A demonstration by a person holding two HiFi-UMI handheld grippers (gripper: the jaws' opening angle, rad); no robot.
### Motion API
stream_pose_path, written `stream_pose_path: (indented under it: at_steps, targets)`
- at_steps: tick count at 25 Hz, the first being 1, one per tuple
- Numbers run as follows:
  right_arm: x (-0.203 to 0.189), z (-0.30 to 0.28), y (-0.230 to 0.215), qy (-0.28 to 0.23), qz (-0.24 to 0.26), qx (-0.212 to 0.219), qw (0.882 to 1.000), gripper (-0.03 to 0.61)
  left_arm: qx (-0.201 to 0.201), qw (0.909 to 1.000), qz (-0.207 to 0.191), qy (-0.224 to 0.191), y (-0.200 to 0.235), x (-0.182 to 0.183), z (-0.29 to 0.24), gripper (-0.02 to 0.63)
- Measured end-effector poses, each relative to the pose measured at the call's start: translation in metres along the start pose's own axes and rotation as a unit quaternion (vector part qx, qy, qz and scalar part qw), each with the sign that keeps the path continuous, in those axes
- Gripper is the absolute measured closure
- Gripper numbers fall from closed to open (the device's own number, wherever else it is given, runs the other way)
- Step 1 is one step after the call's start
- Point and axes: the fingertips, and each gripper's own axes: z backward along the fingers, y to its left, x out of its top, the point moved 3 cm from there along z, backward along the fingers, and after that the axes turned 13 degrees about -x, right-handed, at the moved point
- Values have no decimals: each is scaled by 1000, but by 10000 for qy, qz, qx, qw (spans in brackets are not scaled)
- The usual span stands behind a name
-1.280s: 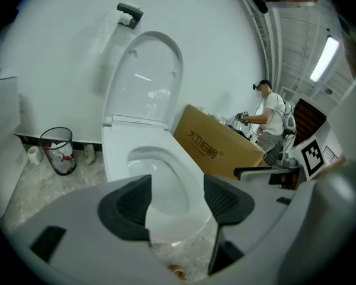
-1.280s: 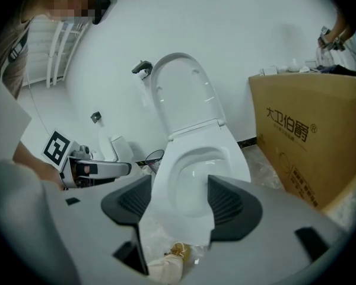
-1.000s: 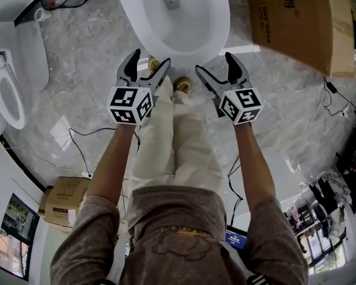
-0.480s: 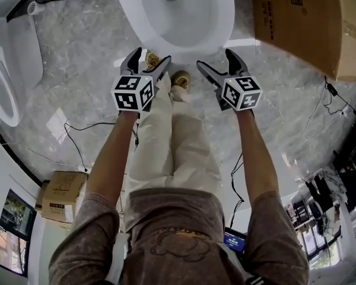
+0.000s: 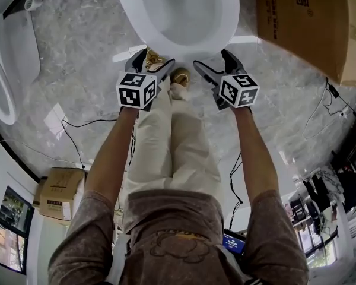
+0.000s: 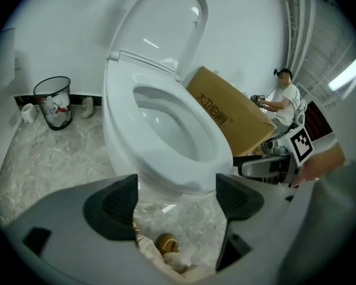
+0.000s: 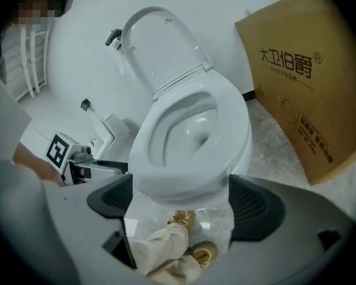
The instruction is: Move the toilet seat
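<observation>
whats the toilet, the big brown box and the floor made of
Toilet: looks like glazed ceramic, white and glossy with sharp light reflections, though the raised lid could be plastic.
Box: plain brown cardboard, matte, with printed characters.
Floor: polished grey stone or marble-look tile, veined and mirroring the lights.

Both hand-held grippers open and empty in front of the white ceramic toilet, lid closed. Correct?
Wrong on the lid: the right gripper view shows the white oval toilet lid raised upright. The rest holds: the left hand-held gripper and right hand-held gripper, jaws just opened wider, are open and empty in front of the white ceramic toilet.
</observation>
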Motion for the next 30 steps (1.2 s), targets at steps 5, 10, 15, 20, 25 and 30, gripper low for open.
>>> stream_pose_path:
  at_steps: [5,10,15,20,25,30]
  targets:
    - [-2,-2,4,-6,-63,-40,10000,80,-67,10000,-10,61,-5,-2,-6,210]
    - [-1,-2,3,21,-62,-79,9999,81,-63,9999,-95,127,-8,1,-9,210]
    - [-1,-1,2,49,-68,-123,9999,86,-118,9994,-191,264,-10,0,-10,210]
    - [2,-1,4,46,-267,-174,9995,86,-148,9994,-163,257,-11,3,-7,210]
    - [5,7,6,-16,-245,-156,9996,104,-149,9997,-76,156,-14,7,-1,212]
    - [12,22,11,-132,-309,-144,9993,112,-201,9997,-73,72,-24,13,9,212]
